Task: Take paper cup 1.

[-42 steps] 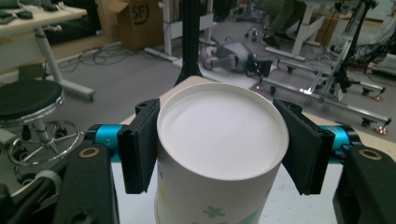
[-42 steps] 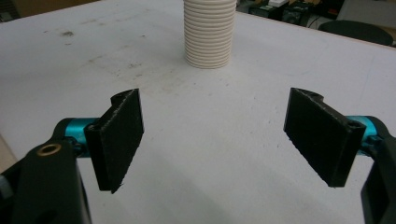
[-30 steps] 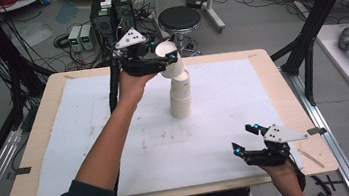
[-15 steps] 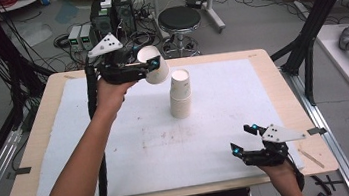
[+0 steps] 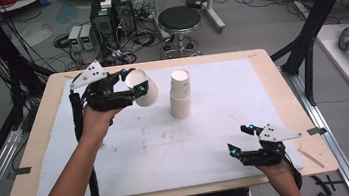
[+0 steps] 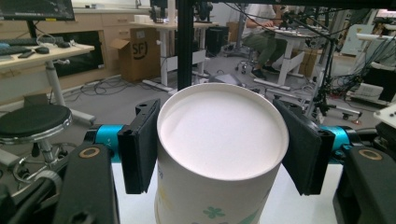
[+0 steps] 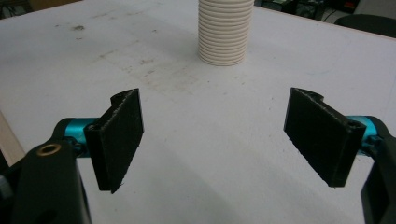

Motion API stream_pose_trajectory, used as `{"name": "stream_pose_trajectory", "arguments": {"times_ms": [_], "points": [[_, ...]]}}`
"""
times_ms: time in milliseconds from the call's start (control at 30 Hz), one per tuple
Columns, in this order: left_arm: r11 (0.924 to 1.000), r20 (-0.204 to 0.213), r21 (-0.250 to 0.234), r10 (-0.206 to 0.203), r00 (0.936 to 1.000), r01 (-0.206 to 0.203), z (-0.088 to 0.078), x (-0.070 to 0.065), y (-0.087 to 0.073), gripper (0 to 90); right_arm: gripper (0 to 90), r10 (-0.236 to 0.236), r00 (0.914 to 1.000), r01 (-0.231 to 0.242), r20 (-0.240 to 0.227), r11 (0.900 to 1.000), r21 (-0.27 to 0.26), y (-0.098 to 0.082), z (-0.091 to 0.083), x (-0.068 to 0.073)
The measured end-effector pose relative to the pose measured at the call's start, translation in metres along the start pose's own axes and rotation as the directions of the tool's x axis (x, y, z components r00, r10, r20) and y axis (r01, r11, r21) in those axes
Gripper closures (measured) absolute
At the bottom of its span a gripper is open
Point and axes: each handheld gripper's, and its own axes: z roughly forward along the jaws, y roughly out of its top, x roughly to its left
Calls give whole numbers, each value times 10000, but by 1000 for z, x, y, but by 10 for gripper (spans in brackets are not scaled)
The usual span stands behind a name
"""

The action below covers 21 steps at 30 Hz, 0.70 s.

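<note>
The left gripper grips a paper cup, its jaws pressed on both sides, tilted in the air left of the cup stack. This looks like the unstacking step: next the cup likely needs setting upright on the white mat, which has bare room left of the stack. The right gripper rests near of the stack, jaws wide open and holding nothing, by the mat's edge.

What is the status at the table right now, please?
Left claw shut on a paper cup, held above the mat. Right claw open, empty. Cup stack stands beside the held cup. Nothing in the way.
</note>
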Motion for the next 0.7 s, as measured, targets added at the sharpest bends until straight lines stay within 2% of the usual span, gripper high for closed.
{"name": "stream_pose_trajectory", "arguments": {"times_ms": [200,367,433,667,700], "points": [[9996,55,164,-210,9998,209,-8,-2,-20,354,203,-99,9999,99,-81,10000,4,2,2,1],[9992,187,262,-291,9994,286,-13,-3,-33,353,202,-275,9991,274,-322,9996,-34,6,3,3],[9988,203,341,-358,9992,351,-14,-5,-41,353,202,-307,9979,308,-571,9995,5,7,5,4],[9978,257,347,-579,9980,570,-18,-11,-53,353,202,-471,9958,478,-789,9988,75,9,10,8],[9978,257,347,-579,9980,570,-18,-11,-53,353,202,-366,9956,380,-867,9992,147,9,10,9]]}}
